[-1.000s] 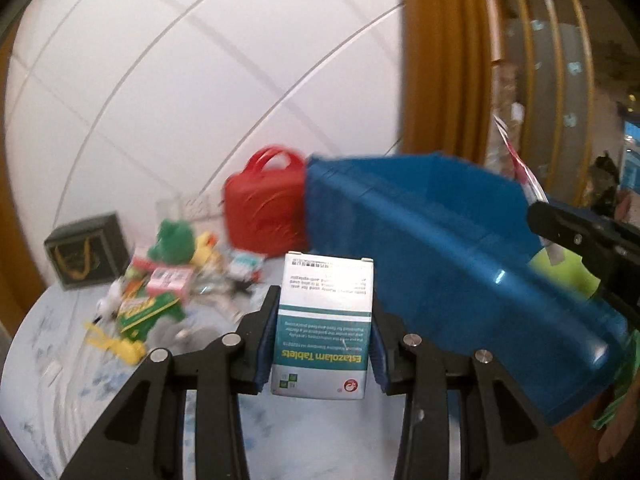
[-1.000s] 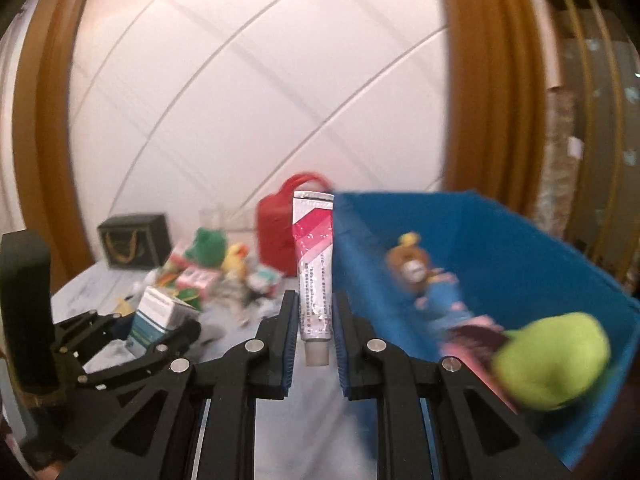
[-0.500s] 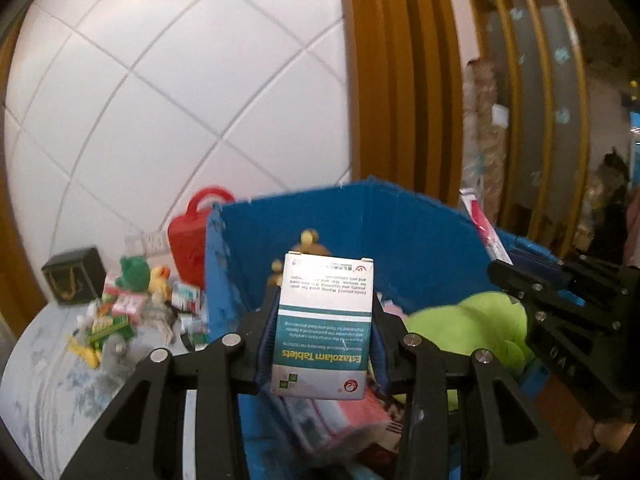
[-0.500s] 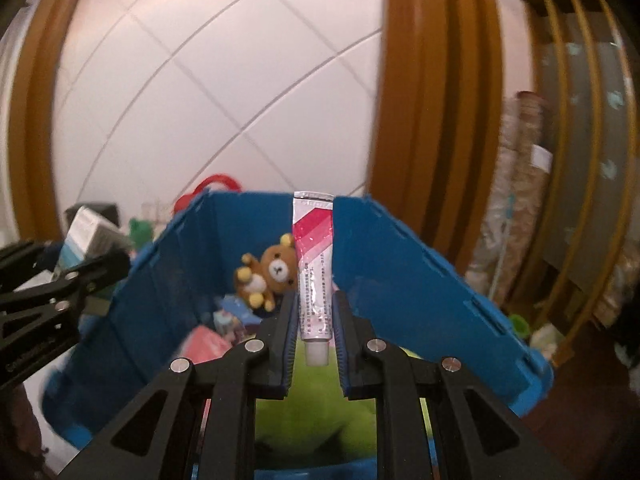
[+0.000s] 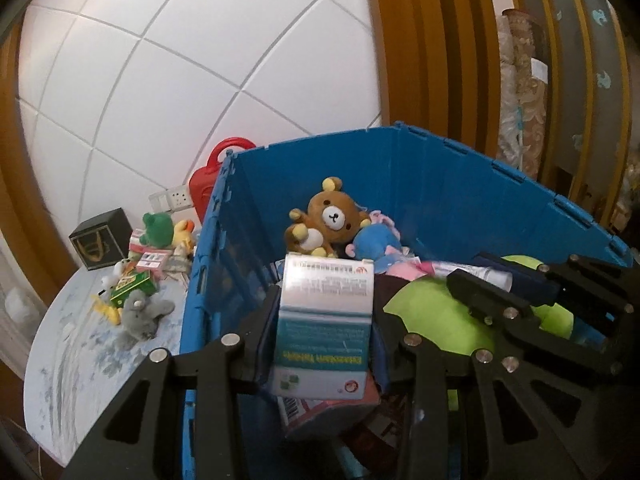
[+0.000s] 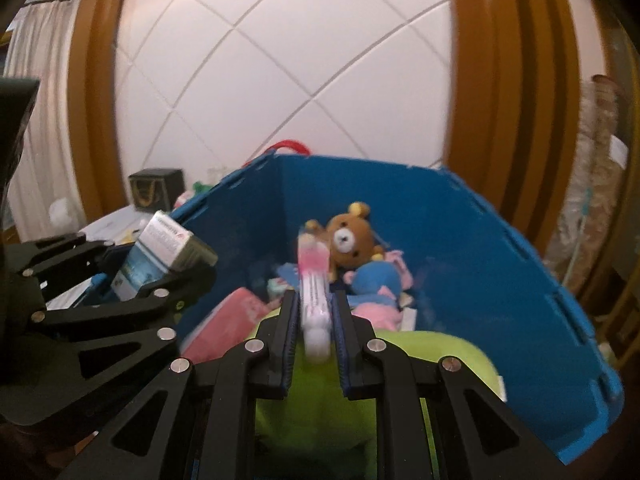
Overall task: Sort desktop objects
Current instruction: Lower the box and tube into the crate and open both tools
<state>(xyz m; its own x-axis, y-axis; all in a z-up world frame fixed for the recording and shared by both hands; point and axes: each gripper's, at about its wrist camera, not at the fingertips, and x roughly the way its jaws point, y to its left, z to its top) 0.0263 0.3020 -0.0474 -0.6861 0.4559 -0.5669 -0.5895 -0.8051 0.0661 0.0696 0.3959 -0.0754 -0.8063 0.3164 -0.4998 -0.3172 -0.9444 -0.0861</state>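
Claw positions: both claws are held over the open blue crate (image 5: pixel 460 200).

Left claw (image 5: pixel 324 332): pinches a white and teal tablet box (image 5: pixel 325 328) by its two side faces. The box is upright between the pads, above the near left part of the crate.

Right claw (image 6: pixel 314 320): pinches a pink and white tube (image 6: pixel 314 288), cap end toward the camera. The tube is blurred. It is above the crate interior.

Crate contents: a brown bear plush (image 5: pixel 326 220) against the far wall, a blue plush (image 5: pixel 376 244) just beside it, a lime green plush (image 6: pixel 400 364) nearest the claws, and a pink packet (image 6: pixel 224 324).

Table (image 5: pixel 80 344): left of the crate it carries a grey plush (image 5: pixel 142 314), a green frog plush (image 5: pixel 158 228), a red case (image 5: pixel 208 180) and a black box (image 5: pixel 100 238).
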